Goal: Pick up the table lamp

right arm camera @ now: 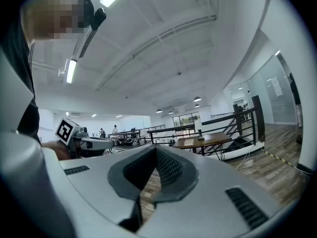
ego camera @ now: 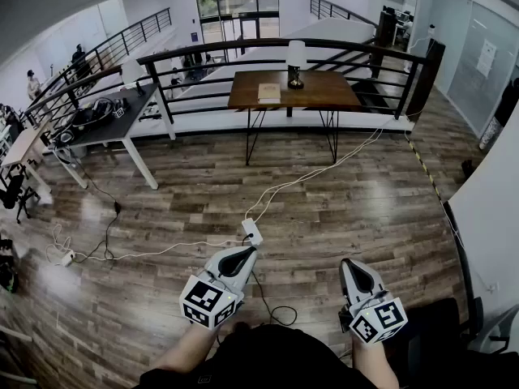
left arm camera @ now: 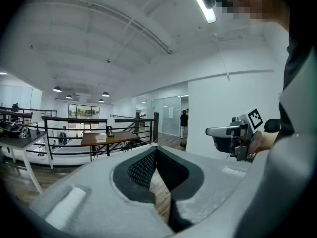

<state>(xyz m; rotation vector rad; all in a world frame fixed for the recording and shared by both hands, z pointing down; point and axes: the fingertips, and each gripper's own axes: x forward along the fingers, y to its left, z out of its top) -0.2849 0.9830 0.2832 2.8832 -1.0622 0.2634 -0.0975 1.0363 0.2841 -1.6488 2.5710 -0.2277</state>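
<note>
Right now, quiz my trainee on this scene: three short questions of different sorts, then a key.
1. True or false: the lamp stands on the brown table.
2. Pick one. The right gripper is: A shut on the lamp; B shut and empty; C wide open.
3. In the head view, which gripper is nearer the power strip on the floor?

Key: 1 true. 2 B. 3 the left gripper.
</note>
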